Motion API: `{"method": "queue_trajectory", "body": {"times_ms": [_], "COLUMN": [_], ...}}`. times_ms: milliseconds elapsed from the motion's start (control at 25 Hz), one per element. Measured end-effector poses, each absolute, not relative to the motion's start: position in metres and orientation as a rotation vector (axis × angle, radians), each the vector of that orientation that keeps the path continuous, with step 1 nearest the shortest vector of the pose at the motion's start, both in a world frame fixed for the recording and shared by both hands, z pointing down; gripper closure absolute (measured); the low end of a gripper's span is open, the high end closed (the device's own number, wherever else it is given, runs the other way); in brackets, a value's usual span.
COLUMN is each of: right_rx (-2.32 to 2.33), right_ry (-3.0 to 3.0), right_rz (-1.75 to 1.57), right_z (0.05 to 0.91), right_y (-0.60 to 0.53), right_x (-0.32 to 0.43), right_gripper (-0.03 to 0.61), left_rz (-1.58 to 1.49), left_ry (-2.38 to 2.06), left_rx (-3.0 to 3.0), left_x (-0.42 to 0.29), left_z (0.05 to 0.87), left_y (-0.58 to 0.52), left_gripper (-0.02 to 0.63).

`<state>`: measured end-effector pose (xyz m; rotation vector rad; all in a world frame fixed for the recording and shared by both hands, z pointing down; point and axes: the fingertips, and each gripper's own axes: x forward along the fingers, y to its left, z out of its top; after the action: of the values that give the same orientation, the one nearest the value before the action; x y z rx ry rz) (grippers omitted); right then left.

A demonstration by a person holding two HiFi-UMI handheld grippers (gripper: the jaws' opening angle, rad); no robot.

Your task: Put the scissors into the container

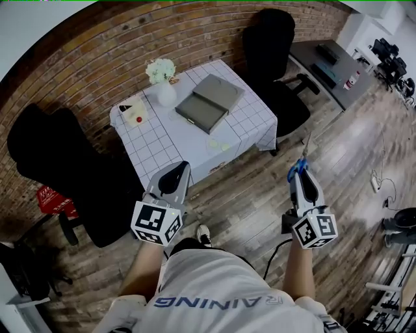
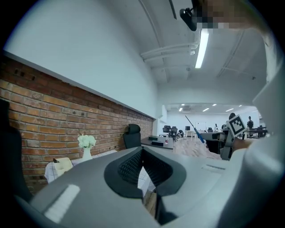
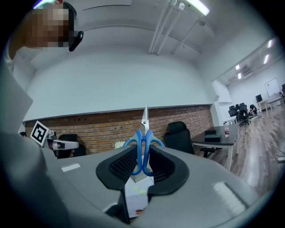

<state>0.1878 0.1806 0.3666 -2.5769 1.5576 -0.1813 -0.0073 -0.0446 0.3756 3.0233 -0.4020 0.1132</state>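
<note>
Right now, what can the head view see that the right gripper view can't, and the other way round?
Only the head view shows the person's shoe and the marker cube on the right tool. Only the right gripper view shows the ceiling lights. Both show the blue-handled scissors pinched in that tool, the brick wall and a black office chair.

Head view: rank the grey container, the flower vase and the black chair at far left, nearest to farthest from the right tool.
1. Grey container, on the right half of the table, nearest the right tool.
2. Flower vase, farther left on the table.
3. Black chair, beyond the table's left side, farthest.
</note>
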Motion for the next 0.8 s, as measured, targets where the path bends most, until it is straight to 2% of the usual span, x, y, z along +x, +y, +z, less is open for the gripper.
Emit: {"method": "queue_trajectory", "body": {"times_ms": [480,800], "right_rx": [-2.51,-2.396], "right_ry": [1.754,1.881], "right_rz": [-0.189,-0.315], "right_z": [0.364,0.417], "right_y": [0.044,-0.026], "right_x": [0.2,0.231], "right_gripper": [0.474,0.474], "left_rz": [0.119,0.197], "left_ry": [-0.575,-0.767], "left_rx": [2.944,2.881], "left_x": [-0.03,-0.027], "left_z": [0.397,0.428], "left_y": [-0.14,-0.177], "left_gripper": [0.615,0.615]}}
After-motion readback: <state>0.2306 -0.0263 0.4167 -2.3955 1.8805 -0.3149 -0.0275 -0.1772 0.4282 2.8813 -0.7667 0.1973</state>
